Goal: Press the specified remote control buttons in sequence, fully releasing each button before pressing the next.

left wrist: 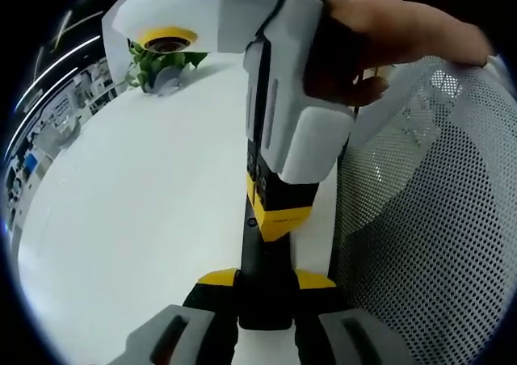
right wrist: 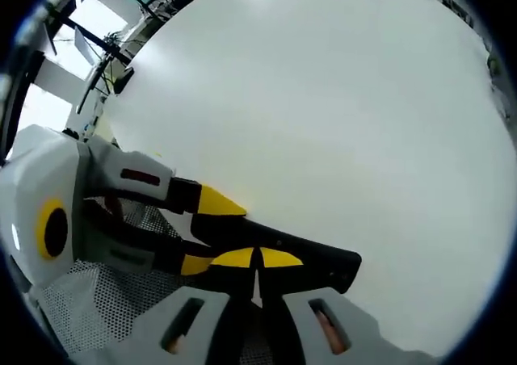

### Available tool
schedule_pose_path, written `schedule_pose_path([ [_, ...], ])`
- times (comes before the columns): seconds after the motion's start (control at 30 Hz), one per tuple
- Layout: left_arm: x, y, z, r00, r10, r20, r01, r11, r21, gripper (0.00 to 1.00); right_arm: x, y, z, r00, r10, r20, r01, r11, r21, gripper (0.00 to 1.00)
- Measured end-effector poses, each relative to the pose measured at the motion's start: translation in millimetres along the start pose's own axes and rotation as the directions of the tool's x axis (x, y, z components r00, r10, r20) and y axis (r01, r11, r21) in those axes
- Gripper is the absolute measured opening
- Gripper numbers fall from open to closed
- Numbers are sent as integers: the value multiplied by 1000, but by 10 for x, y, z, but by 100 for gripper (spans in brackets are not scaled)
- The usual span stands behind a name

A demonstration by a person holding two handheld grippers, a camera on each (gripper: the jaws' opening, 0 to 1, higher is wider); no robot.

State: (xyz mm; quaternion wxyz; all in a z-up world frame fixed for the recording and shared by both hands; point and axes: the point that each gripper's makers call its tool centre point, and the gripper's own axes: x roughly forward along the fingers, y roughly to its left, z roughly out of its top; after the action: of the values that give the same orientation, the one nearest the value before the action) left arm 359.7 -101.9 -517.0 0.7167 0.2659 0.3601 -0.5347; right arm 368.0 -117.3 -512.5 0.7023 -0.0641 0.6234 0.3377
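Left fingers: your left gripper (left wrist: pixel 265 280) is clamped on the near end of the remote (left wrist: pixel 258 248), one finger on each long side. In the right gripper view it (right wrist: pixel 208 234) comes in from the left with the same grip.
Remote: a long black bar held at the desk's near edge, beside the chair, its far end over the white top. In the right gripper view it (right wrist: pixel 319 262) runs across just ahead of your fingers.
Right fingers: your right gripper (right wrist: pixel 258 258) has its yellow tips together, set against the remote's face. In the left gripper view it (left wrist: pixel 279 216) comes down onto the remote from above, your hand (left wrist: pixel 388 38) behind it.
Progress: this looks like one press under way. The buttons are hidden, so you cannot tell which one it is or how many are done.
Left to do: lift fully clear before the next press.
Chair: mesh back (left wrist: pixel 436 236), just beside the remote.
Desk: bare white top (right wrist: pixel 339 98) beyond.
Far corner: a small potted plant (left wrist: pixel 161 65).
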Motion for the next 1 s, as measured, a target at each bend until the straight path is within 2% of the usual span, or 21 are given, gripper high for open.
schedule_pose_path([
  [0.2,2,1,2,1000,0,1,0,1000,-2,25,-5,30,-11,1000,-22,4,22,999,-27,0],
  [0.33,3,0,5,1000,1,2,-1,1000,-2,25,-21,46,-24,998,-64,-14,63,997,-50,0],
  [0.37,3,0,6,1000,2,2,-2,1000,-2,25,-25,44,-24,996,-86,-19,84,993,-82,0],
  [0.4,3,1,5,1000,1,1,-1,1000,-3,25,-9,9,41,994,-107,9,107,985,-138,0],
  [0.47,1,0,7,1000,2,2,-2,1000,-3,25,-18,48,-4,996,-91,-18,88,991,-97,0],
  [0.6,2,1,5,1000,3,3,-3,1000,-3,25,-17,28,2,999,-31,6,31,999,-22,0],
  [0.83,0,1,6,1000,4,8,-4,1000,-7,25,-11,23,-1,1000,-9,5,9,1000,12,0],
  [1.0,-2,-1,8,1000,5,9,-5,1000,-7,25,-26,42,-9,1000,-12,6,12,1000,2,0],
])
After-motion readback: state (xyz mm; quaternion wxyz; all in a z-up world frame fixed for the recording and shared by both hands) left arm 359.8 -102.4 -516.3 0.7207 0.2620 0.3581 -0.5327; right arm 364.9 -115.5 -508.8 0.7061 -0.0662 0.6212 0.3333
